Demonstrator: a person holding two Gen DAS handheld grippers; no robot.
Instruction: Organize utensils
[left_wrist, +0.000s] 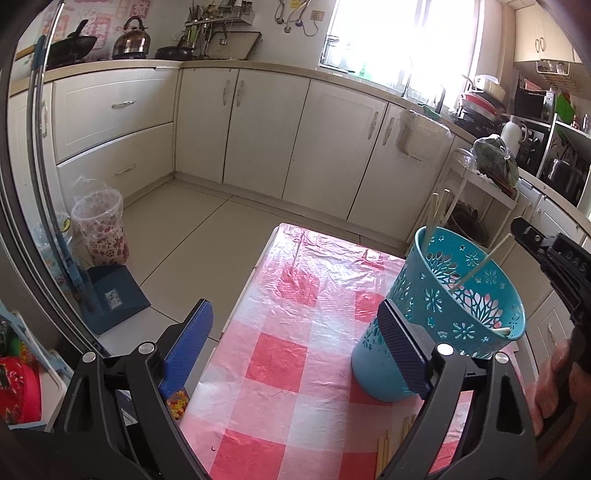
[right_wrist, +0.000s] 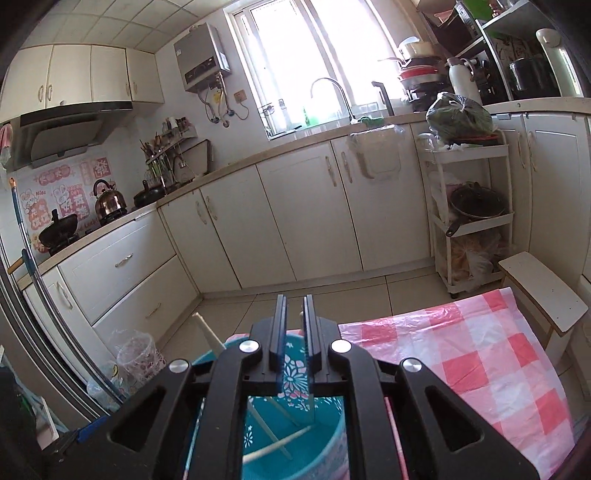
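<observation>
Chopsticks (left_wrist: 476, 271) lean in the teal basket (left_wrist: 443, 314), long axes tilted toward one o'clock; in the left wrist view the left gripper (left_wrist: 295, 343) is spread wide and empty, its right finger just beside the basket wall at four o'clock; more sticks (left_wrist: 384, 448) lie on the checked cloth (left_wrist: 280, 354) at six o'clock, nearest this hand; the right gripper (left_wrist: 554, 266) hangs above the rim at three o'clock. In the right wrist view the right gripper (right_wrist: 295, 332), directly over the basket (right_wrist: 332, 435), appears nearly closed on a thin chopstick (right_wrist: 313, 402) pointing down; only here is that grip visible.
</observation>
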